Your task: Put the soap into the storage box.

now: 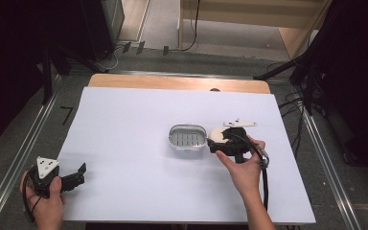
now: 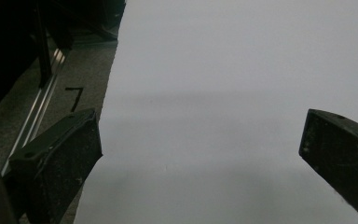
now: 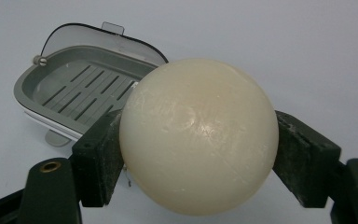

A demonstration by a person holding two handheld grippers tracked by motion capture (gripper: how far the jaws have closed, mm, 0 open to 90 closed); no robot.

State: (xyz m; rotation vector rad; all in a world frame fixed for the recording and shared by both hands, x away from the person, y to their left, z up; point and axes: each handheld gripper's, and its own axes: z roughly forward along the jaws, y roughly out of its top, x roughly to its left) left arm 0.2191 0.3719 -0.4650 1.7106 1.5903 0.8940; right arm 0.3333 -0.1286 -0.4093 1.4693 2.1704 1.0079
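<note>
A round cream soap ball (image 3: 198,135) sits between the black pads of my right gripper (image 3: 198,158), which is shut on it just above the white table. In the high view the soap ball (image 1: 215,134) and right gripper (image 1: 216,142) hover right beside a grey soap dish (image 1: 188,137) at the table's middle. The dish (image 3: 79,88) has a slotted tray inside and its clear lid (image 3: 98,37) stands open behind it. My left gripper (image 1: 79,175) rests at the table's near left edge; its jaws stand wide apart, left gripper (image 2: 200,149) holding nothing.
A white sheet (image 1: 139,172) covers the table, with a wooden strip (image 1: 172,82) along the far edge. Metal rails (image 1: 24,148) run along the floor on the left, and dark stands and cables (image 1: 311,81) crowd the right side.
</note>
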